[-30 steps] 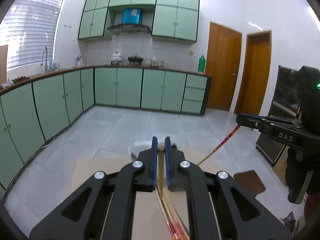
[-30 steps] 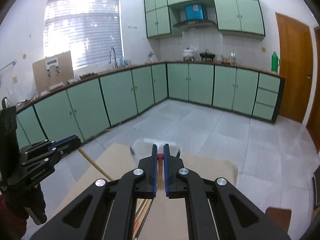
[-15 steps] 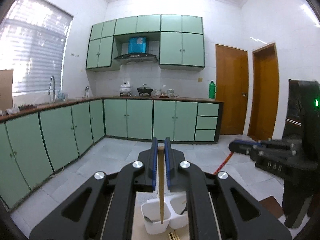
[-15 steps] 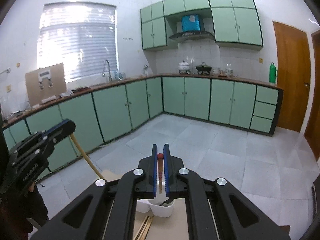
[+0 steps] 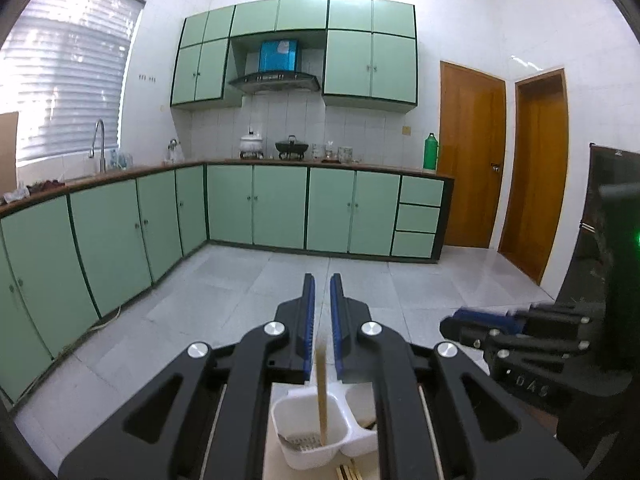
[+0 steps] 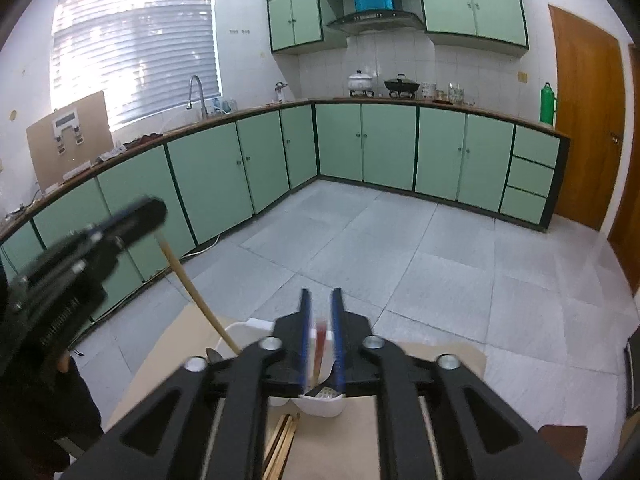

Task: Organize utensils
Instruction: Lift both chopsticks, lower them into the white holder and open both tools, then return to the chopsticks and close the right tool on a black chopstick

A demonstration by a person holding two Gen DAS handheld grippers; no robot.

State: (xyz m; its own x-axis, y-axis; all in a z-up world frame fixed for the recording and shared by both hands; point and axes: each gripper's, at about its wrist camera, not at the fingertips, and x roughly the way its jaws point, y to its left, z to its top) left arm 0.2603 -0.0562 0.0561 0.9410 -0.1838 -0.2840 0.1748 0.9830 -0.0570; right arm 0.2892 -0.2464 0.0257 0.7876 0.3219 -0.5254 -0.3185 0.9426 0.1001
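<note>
Kitchen, green cabinets, grey tiled floor; brown worktop nearest. Loose chopsticks lying on it, near edge. White two-compartment holder beyond them. Left claw: jaws just parted, plain wooden chopstick between them, tip down in holder's left compartment. Right claw: jaws just parted, red-tipped chopstick loose between them, above the holder.

Motion-blurred left gripper, right gripper
</note>
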